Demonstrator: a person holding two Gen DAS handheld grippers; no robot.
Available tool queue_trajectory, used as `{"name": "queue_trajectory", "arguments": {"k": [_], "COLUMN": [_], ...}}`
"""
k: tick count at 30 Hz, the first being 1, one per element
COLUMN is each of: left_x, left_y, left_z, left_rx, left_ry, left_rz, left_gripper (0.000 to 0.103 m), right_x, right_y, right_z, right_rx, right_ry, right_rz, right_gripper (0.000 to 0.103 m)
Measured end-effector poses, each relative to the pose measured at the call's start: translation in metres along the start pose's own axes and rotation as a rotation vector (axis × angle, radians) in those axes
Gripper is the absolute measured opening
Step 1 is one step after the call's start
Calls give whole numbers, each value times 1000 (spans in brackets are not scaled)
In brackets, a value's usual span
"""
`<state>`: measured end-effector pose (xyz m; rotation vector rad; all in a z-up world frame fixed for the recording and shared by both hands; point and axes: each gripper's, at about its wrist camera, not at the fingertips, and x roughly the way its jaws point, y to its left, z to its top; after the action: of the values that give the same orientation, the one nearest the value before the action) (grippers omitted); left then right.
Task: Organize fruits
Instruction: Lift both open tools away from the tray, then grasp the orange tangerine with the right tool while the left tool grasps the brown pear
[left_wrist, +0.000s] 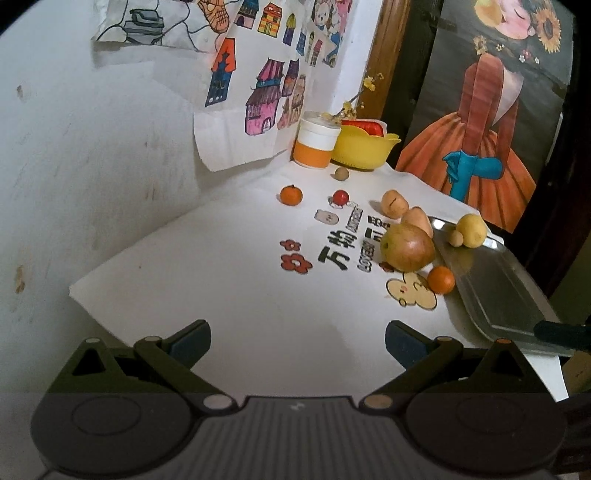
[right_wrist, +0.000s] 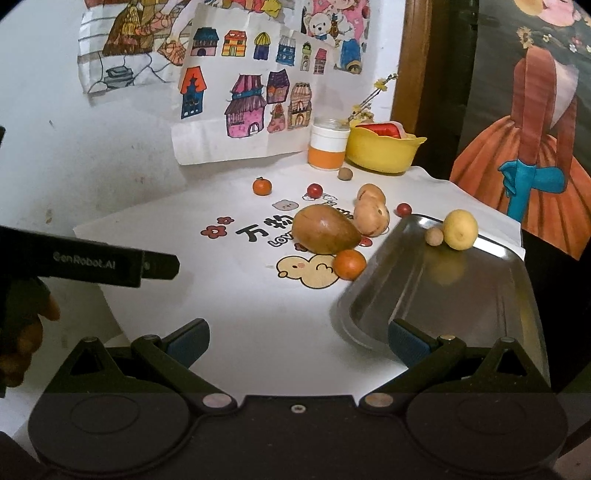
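Left hand-held gripper (left_wrist: 297, 341): black body with ribbed grey centre panel, round side discs, silver pivot pins, blue finger pads (left_wrist: 190, 341). Right hand-held gripper (right_wrist: 297, 339): matching black build, central screw. The left unit's side reads "GenRobot.AI" in the right wrist view.

Right gripper (right_wrist: 298, 341) gapes empty over the cloth — metal tray (right_wrist: 461, 295) holds 2 fruits.

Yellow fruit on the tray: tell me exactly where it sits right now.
The yellow fruit sits at the far end of the metal tray, on the right of both views, touching a small brown round fruit on its left.
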<state>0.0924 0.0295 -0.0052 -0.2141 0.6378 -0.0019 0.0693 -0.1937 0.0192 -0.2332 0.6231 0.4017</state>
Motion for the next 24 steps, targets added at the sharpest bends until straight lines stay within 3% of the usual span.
{"name": "queue_trajectory", "arguments": {"k": [7,14,24], "left_x": [16,36,76], "left_y": [-3,-12,-40], "left_z": [14,31,44], "left_rx": [0,-2,7], "left_ry": [-6,-14,21], "left_rz": [-19,-65,-153], "left_gripper": [103,103,103], "right_x": [18,35,61], "right_y": [-9,-18,-39], "right_z": [13,22,30], "right_rx": [-13,-127,-123], "right_ry": [-6,-26,2], "right_rz": [-29,-123,-89], "right_gripper": [102,102,102]}}
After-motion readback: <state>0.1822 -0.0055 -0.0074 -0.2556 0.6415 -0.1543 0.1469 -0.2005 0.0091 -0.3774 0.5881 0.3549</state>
